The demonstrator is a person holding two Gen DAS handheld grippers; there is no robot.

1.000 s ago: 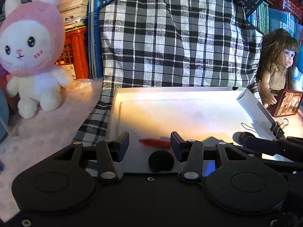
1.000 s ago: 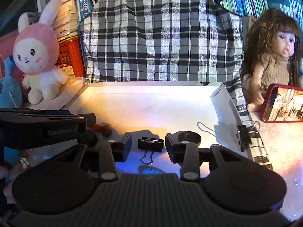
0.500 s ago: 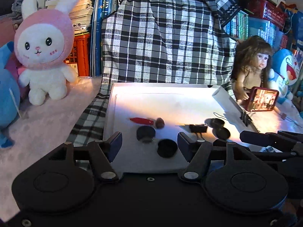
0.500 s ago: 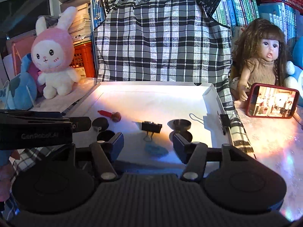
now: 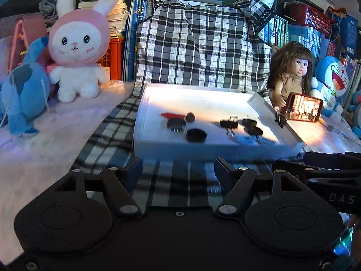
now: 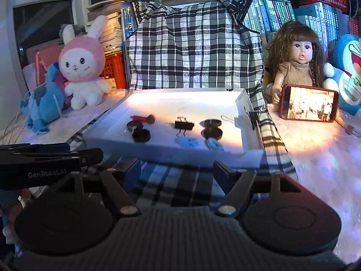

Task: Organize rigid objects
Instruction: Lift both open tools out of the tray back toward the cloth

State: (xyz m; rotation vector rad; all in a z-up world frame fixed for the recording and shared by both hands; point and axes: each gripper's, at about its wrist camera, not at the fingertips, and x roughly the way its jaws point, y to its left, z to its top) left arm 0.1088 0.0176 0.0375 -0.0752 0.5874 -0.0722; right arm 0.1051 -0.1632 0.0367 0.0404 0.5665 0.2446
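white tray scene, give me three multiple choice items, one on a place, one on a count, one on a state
1. Where does the black binder clip lie?
A. in the white tray
B. on the doll's lap
C. between the right gripper's fingers

2. How many round black discs lie in the tray?
A. one
B. four
C. seven

3. How do the left gripper and right gripper stand?
A. both shut on discs
B. both empty
C. one holds the red piece

Answers:
1 A, it rests on the tray floor.
2 B, two sit left and two right.
3 B, their jaws are opening over plaid cloth, nothing between them.
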